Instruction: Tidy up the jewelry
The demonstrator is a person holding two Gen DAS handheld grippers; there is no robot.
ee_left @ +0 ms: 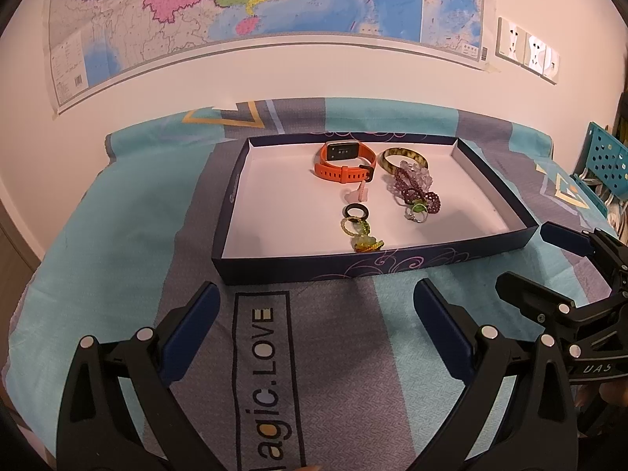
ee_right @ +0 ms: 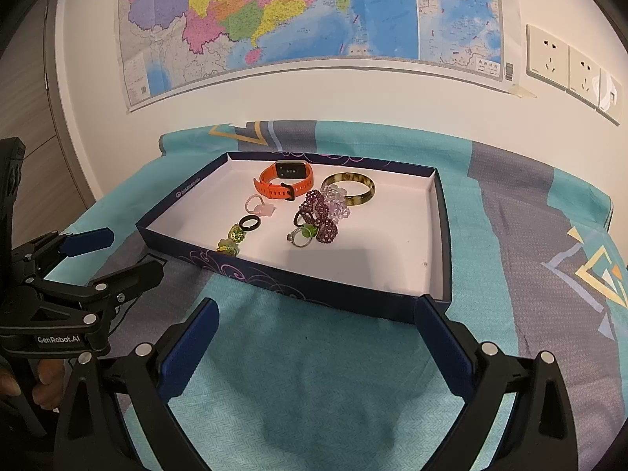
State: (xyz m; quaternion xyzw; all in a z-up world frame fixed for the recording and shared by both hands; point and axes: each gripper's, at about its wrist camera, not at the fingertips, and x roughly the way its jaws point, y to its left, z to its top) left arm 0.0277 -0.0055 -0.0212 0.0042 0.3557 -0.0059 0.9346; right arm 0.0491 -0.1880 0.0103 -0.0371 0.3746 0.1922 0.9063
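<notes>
Left wrist view: left tongs gape wide, empty, short of the box; watch, bangle, beads and rings lie inside.

Right wrist view: right tongs likewise; sorted or awaiting sorting, perhaps

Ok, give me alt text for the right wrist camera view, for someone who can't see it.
A shallow navy box lid on a teal bedspread holds an orange smartwatch, a mottled bangle, beaded bracelets and several rings. The open right gripper hovers before it, empty; the left gripper sits alongside, below a wall map.
</notes>
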